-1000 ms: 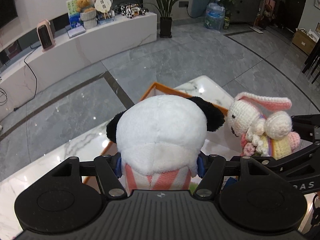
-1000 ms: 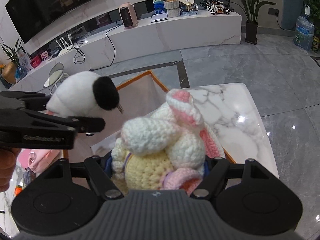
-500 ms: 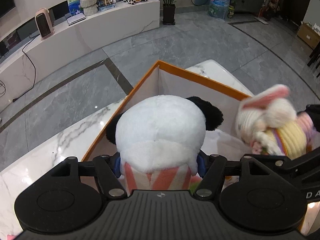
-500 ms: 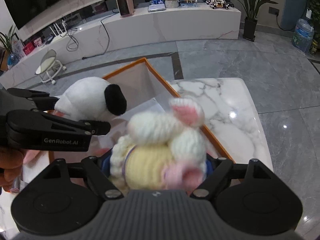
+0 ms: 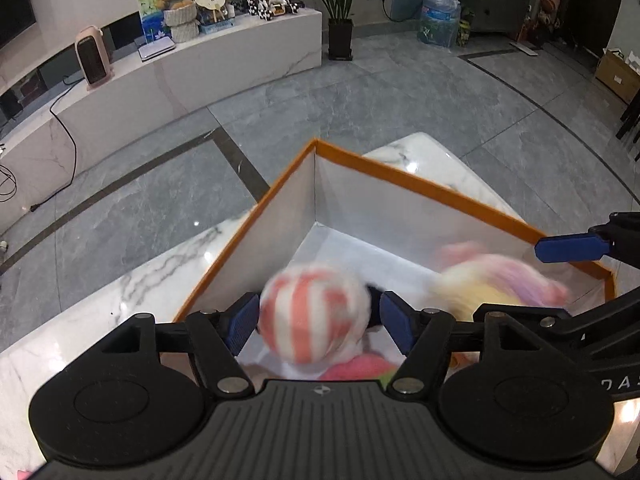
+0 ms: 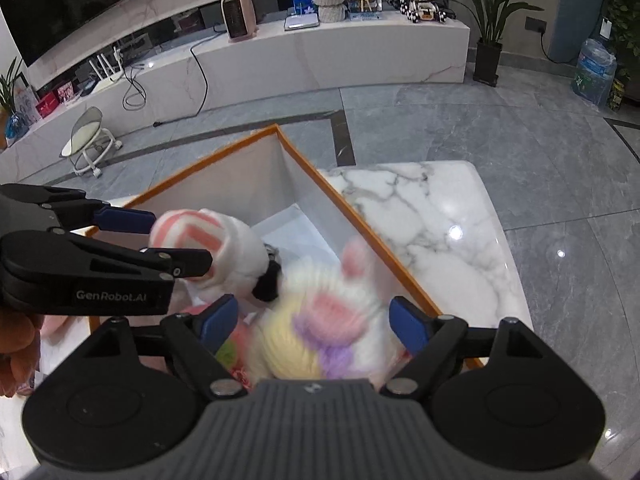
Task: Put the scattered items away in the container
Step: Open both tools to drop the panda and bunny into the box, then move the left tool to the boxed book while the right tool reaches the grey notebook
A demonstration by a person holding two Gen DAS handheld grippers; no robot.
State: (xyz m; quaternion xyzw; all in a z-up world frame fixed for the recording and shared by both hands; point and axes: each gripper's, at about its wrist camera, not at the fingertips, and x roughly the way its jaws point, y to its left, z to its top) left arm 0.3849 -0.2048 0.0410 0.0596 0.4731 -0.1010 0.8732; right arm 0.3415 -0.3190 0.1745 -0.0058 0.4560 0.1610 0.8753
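Note:
An orange-rimmed box (image 5: 400, 178) with white walls stands on the marble table. The panda plush (image 5: 314, 316), blurred, hangs head down between the spread pads of my left gripper (image 5: 318, 322), its pink-striped bottom up; slim gaps show on both sides. In the right wrist view the panda (image 6: 224, 248) tips over into the box (image 6: 224, 152) beside my left gripper (image 6: 168, 240). The crochet rabbit (image 6: 320, 320), blurred, sits between the wide-apart pads of my right gripper (image 6: 312, 320) without touching them. It also shows in the left wrist view as the rabbit (image 5: 500, 280), inside the box.
Other soft pink and green toys (image 6: 228, 350) lie low in the box. Marble table top (image 6: 432, 216) stretches right of the box, with its edge and grey floor beyond. A person's hand (image 6: 16, 332) holds the left gripper at the far left.
Both grippers moved over the box and their pads spread. The panda and the rabbit, gripped before, have slipped free and drop blurred into the box, the panda flipped head down.

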